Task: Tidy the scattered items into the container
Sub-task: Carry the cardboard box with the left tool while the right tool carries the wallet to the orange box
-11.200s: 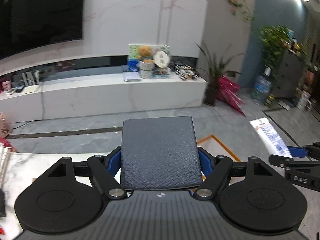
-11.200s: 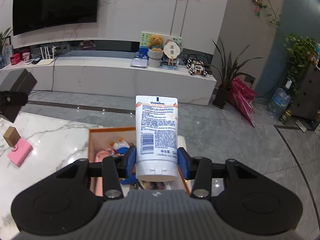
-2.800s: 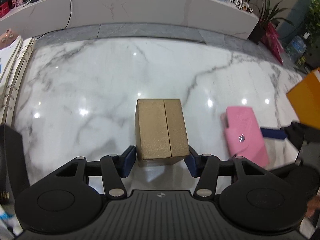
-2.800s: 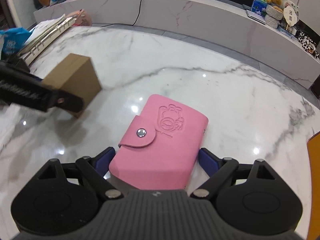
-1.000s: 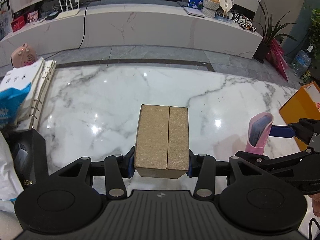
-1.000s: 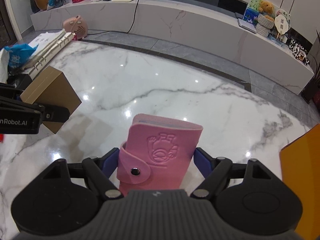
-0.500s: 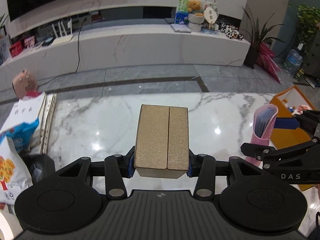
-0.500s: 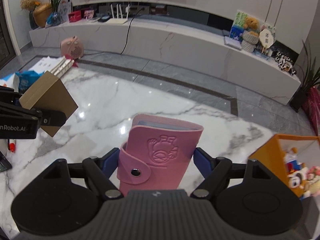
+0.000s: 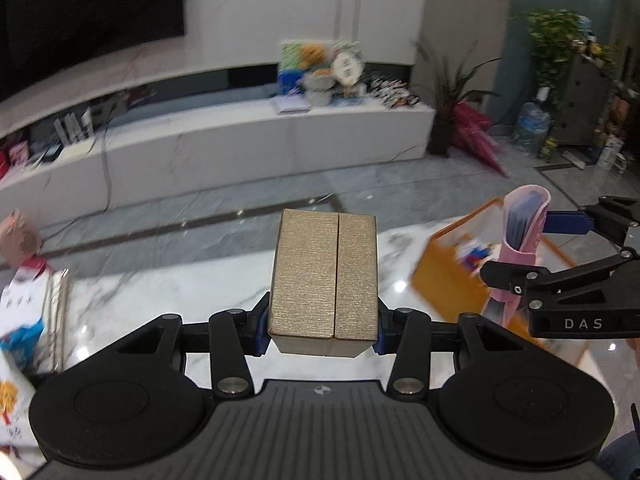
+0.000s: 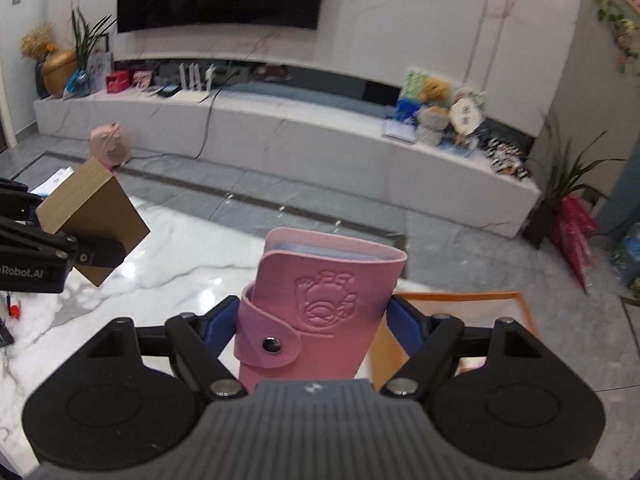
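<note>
Both my hands have risen off the marble table point(image 9: 224, 292), left gripper point(image 9: 323, 322) pinching the gold box point(image 9: 324, 276) and right gripper point(image 10: 316, 330) pinching the pink card holder point(image 10: 320, 304), so I judge I next carry them right over the orange container point(image 9: 444, 280) and let go.

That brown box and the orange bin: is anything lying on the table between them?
No. In the left wrist view, only bare white marble table shows between the brown box, clamped in the left claw, and the orange bin.
</note>
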